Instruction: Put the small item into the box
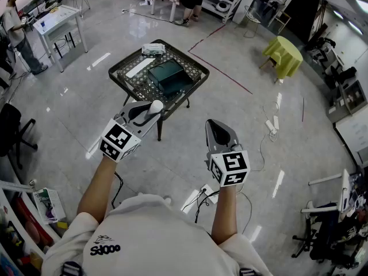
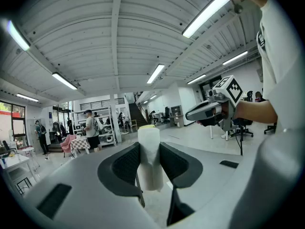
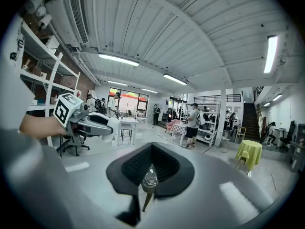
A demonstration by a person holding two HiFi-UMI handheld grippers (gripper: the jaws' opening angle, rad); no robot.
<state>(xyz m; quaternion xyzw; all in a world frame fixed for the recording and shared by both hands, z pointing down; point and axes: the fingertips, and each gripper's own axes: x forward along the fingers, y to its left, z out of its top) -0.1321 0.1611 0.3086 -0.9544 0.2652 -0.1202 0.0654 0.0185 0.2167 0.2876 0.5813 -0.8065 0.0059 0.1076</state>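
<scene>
A small white cylinder (image 1: 156,106) stands upright between the jaws of my left gripper (image 1: 150,111), which is shut on it. In the left gripper view the cylinder (image 2: 150,157) fills the gap between the dark pads (image 2: 125,163). My right gripper (image 1: 212,123) is held beside it at the same height with its jaws together; no held thing can be made out between its pads (image 3: 135,166). The dark green box (image 1: 169,76) lies on a black mesh table (image 1: 127,87) ahead of both grippers, which hover short of the table's near corner.
A white flat strip (image 1: 139,68) and a white packet (image 1: 153,49) lie on the mesh table. A yellow-draped round table (image 1: 283,56) stands right, a white desk (image 1: 56,18) far left. Power strips and cables (image 1: 269,125) lie on the floor. People stand at the back.
</scene>
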